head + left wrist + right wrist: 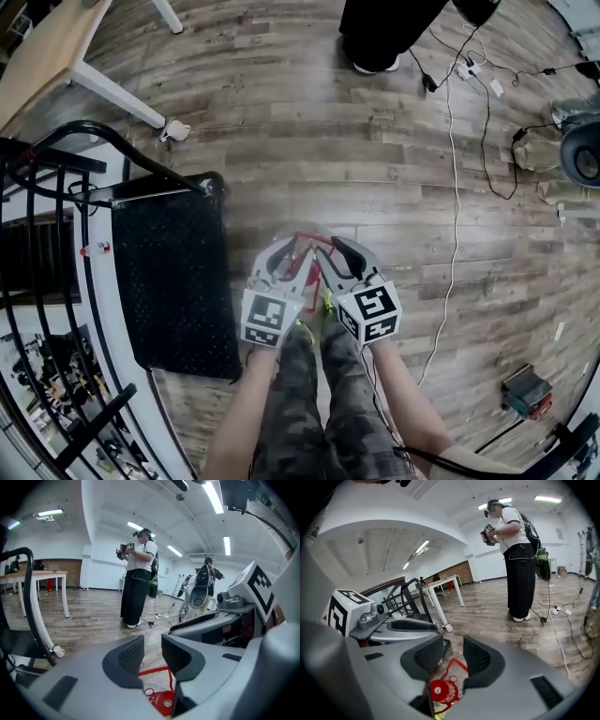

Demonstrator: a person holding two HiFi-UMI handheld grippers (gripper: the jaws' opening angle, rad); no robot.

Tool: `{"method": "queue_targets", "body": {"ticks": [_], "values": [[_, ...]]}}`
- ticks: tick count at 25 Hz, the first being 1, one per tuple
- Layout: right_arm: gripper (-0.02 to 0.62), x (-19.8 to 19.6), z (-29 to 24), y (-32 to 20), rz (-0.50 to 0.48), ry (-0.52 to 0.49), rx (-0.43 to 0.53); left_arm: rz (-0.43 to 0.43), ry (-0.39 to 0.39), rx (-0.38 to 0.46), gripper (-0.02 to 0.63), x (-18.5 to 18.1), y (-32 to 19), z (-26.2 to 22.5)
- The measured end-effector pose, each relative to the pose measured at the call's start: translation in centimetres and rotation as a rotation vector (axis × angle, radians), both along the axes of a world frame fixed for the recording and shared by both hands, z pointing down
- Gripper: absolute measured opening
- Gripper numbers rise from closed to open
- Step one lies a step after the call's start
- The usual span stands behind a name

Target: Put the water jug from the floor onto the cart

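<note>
The water jug (305,246) stands on the wooden floor right below me, showing only its red cap (161,704) and red carry handle (457,663). My left gripper (284,259) and right gripper (330,255) hang side by side just above it, angled down. In the left gripper view the left gripper (152,651) is open, the cap below its gap and nothing between the pads. The right gripper (453,656) is open too, with the cap (438,690) under it. The cart's black deck (173,272) lies to the left of the jug, and its black tube handle (94,131) rises beyond the deck.
A person in black trousers (384,28) stands a few steps ahead. White and black cables (455,141) run over the floor on the right. A wooden table with white legs (56,47) is at the far left. My own legs in camouflage trousers (319,403) are below the grippers.
</note>
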State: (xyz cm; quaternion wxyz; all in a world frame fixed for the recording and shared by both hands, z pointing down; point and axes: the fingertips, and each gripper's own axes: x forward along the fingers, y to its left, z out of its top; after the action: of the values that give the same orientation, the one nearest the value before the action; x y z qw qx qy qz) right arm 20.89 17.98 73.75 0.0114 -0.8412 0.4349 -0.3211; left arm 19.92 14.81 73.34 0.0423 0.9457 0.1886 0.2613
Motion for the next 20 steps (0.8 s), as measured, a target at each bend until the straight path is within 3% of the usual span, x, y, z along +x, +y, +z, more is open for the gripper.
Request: {"method": "queue_targets", "body": {"ticks": [10,20], "values": [[0.155,-0.5,7.4,-0.1,-0.052,-0.041,-0.073,0.036,-0.084,0.052,0.12,0.0,-0.7,7.3],[0.166,-0.2,12.0,1.1,0.024,-0.077,-0.153,0.052,-0.162,0.068,0.129,-0.4,-1.5,12.1]]}}
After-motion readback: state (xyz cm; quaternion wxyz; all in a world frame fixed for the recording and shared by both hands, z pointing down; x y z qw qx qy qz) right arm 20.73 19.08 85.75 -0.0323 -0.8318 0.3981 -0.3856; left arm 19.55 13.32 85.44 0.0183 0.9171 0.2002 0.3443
